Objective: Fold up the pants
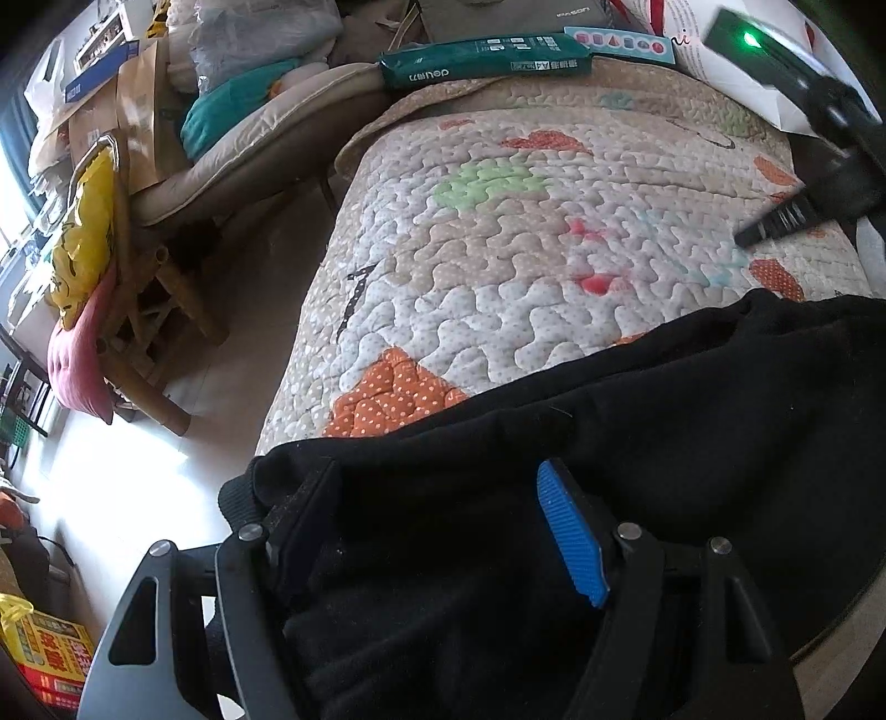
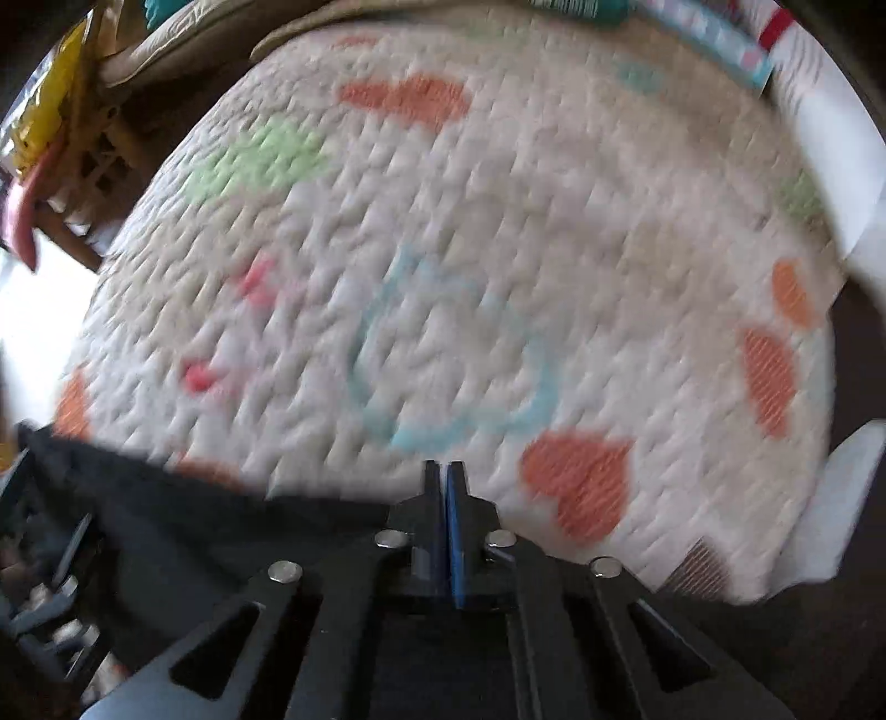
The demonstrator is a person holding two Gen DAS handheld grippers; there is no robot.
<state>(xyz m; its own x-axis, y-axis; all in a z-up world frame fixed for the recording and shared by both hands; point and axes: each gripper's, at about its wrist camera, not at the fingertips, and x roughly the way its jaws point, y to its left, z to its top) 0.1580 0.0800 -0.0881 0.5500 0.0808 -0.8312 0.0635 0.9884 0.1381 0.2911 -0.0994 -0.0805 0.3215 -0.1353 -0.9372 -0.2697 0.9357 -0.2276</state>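
Quilted bedding [image 1: 526, 232] in cream, dotted with orange hearts, a green patch and pale blue stitching, covers the work surface in both wrist views. Along its far edge lie a green pack of Deli A4 paper [image 1: 487, 58] and, just beside it, a light blue card [image 1: 620, 41] printed with coloured shapes. Off the left edge stand a padded chair [image 1: 260, 144] piled with bags and a yellow cushion [image 1: 83, 238] over a pink one.

Black pants [image 1: 637, 421] lie bunched across the near edge of the quilt, a ribbed cuff or waistband at their left end hanging over the side. The left gripper [image 1: 437, 526] stands spread wide — its blue ribbed pad [image 1: 570, 537] shows on one side, the dark finger on the other — with folds of the black fabric filling the gap between them, not pinched.

The right gripper [image 2: 446, 476] hovers above the quilt, its fingers pressed together with nothing visibly between them; the right wrist view is blurred. From the left wrist view it [image 1: 775, 219] appears at the far right, above the cloth, well apart from the left one. The pants [image 2: 194, 526] sit to its lower left.
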